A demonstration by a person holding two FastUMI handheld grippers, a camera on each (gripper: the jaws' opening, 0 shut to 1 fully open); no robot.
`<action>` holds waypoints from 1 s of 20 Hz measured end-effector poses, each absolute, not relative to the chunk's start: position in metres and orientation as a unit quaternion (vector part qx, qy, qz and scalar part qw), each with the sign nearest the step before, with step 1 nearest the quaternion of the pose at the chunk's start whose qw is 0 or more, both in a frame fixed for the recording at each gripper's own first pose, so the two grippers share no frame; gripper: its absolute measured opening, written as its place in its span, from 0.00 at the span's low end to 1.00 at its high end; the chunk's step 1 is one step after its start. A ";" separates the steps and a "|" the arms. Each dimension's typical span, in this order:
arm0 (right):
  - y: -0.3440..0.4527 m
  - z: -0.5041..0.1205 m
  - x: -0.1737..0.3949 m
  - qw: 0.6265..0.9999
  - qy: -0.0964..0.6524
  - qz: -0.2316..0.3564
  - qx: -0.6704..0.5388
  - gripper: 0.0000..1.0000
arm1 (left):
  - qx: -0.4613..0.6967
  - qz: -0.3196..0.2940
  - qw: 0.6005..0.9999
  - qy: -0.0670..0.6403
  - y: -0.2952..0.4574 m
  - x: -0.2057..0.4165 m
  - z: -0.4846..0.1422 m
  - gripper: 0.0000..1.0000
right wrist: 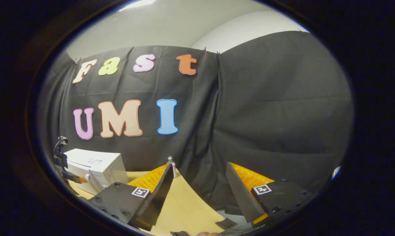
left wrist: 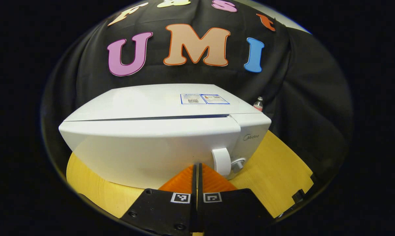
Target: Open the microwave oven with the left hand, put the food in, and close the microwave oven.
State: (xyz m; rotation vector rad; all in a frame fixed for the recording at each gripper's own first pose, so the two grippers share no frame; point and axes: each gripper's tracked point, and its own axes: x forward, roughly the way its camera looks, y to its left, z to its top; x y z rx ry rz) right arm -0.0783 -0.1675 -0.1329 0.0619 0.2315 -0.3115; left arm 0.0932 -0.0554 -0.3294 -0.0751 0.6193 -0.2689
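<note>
**Operator:** Starting at my left gripper [left wrist: 197, 170] — its fingers are pressed together, just a thin dark seam between them, nothing caught in there. It's level, pointing straight at the front of the microwave oven [left wrist: 164, 131], tips right up near the lower edge of the door.

**Spotter:** Where's the handle from there?

**Operator:** The white handle [left wrist: 221, 161] sits just to the right of my fingertips, near but apart, I'm not on it. Beside that, a small round knob [left wrist: 238, 165] on the control panel. The door is shut, flush with the body. The whole oven sits on the yellow wooden table [left wrist: 276, 164], booth cloth behind it.

**Spotter:** And the right side?

**Operator:** My right gripper [right wrist: 200, 183] is spread wide, holding nothing. It's tilted upward, looking mostly at the cloth wall, with the table's far edge running between the fingers. It's well off to the side: from there the microwave oven [right wrist: 95, 170] is small at the lower left, and I can see the left gripper [right wrist: 64, 164] in front of its door.

**Spotter:** Anything else on the table?

**Operator:** A small bottle [right wrist: 171, 164] standing upright at the back by the cloth; in the left gripper view it peeks out behind the oven's right rear corner.
</note>
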 end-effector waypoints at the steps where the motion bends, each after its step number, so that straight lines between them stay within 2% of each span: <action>1: -0.168 -0.133 -0.076 0.981 0.114 -0.154 0.030 0.89 | -0.041 -0.132 0.945 0.296 -0.057 0.098 -0.328 0.00; 2: -0.167 -0.132 -0.074 0.981 0.113 -0.152 0.029 0.89 | -0.039 -0.135 0.947 0.290 -0.059 0.106 -0.323 0.00; 3: -0.165 -0.132 -0.072 0.982 0.115 -0.147 0.028 0.89 | -0.042 -0.131 0.939 0.315 -0.058 0.097 -0.334 0.02; 10: -0.165 -0.128 -0.073 0.984 0.117 -0.134 0.027 0.89 | -0.031 -0.119 0.944 0.306 -0.056 0.092 -0.334 0.00; 16: -0.150 -0.131 -0.061 0.985 0.120 -0.113 0.047 0.89 | -0.020 -0.130 0.954 0.271 -0.058 0.062 -0.299 0.02; 20: -0.120 -0.135 -0.047 0.987 0.126 -0.081 0.057 0.89 | -0.031 -0.121 0.964 0.235 -0.048 0.033 -0.255 0.00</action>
